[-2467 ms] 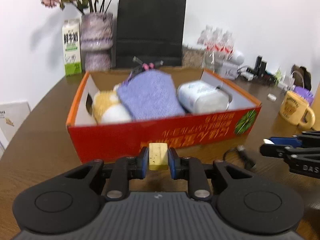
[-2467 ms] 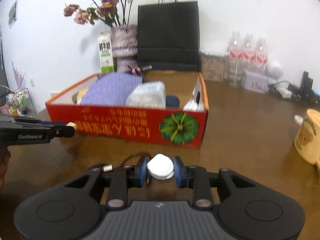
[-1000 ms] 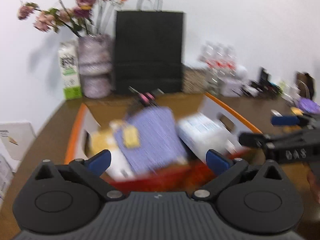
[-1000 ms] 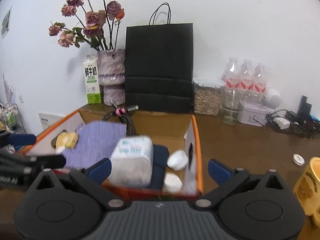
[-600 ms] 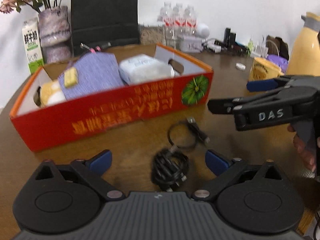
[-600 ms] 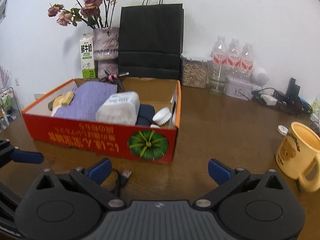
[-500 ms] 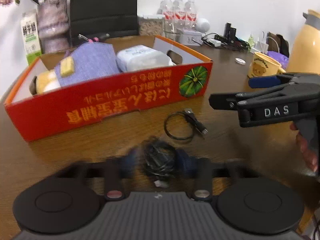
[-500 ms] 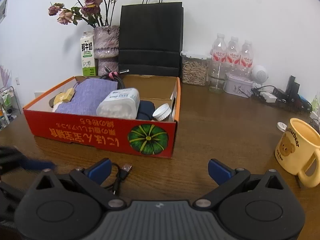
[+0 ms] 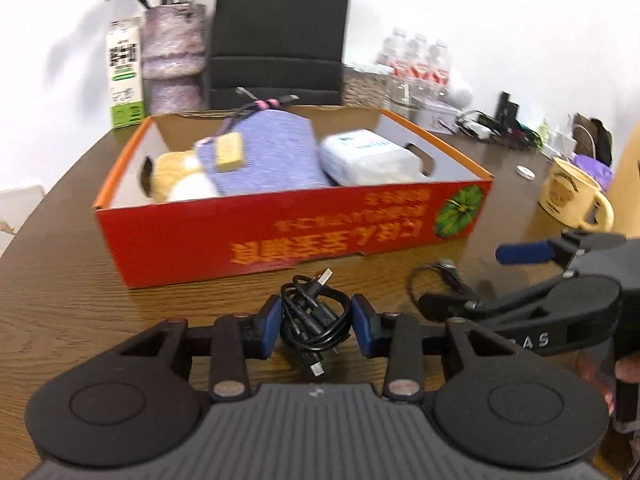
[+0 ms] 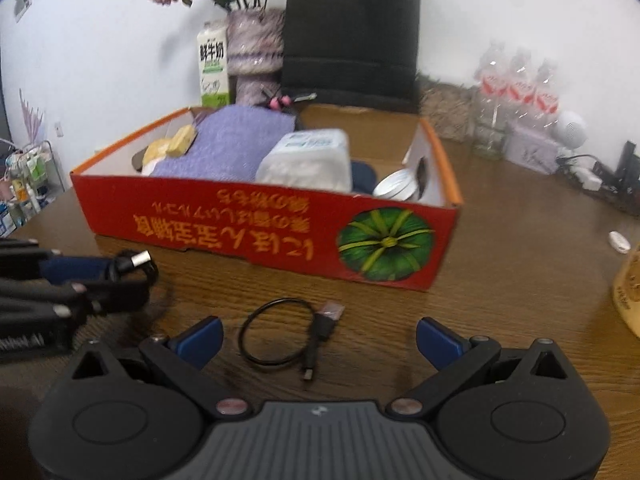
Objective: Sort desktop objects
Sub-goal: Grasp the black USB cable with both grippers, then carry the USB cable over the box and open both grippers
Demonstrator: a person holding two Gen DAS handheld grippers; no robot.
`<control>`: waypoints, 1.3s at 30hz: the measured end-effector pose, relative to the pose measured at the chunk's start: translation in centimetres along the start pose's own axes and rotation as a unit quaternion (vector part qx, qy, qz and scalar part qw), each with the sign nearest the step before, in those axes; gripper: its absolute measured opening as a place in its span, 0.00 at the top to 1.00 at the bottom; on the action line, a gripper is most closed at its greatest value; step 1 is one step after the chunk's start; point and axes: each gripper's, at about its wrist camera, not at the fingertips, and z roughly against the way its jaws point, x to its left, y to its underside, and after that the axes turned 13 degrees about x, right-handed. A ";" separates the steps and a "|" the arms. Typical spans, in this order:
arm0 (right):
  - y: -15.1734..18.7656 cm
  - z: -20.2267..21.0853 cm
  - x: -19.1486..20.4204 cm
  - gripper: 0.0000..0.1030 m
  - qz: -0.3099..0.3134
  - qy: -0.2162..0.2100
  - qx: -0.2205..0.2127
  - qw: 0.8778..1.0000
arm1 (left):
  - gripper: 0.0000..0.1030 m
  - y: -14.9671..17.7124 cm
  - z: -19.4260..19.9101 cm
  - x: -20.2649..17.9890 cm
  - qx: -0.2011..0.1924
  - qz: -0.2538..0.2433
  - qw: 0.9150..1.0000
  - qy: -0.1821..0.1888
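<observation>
Since earlier, left tongs [image 9: 312,322] clenched the bundled black cable [image 9: 314,320]; lift high over the red cardboard box [image 9: 280,236] wall, right tongs [image 10: 318,340] released.

Looks like an office or meeting rm w/ a lived-in feel: a big dark wood-grain table [image 10: 500,248] against a plain white wall. Along the back edge sit a vase of dried roses [image 10: 256,44], milk carton [image 10: 214,70], black paper shopping bag [image 10: 352,28], shrink-wrapped water bottles [image 10: 518,80], plus chargers & cables [image 10: 592,176] and a yellow mug [image 9: 570,200].
</observation>
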 end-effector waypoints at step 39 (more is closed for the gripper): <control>-7.9 5.6 -0.5 0.89 -0.019 -0.023 -0.154 0.988 | 0.63 -9.2 3.7 1.5 -0.120 0.012 0.993 -0.011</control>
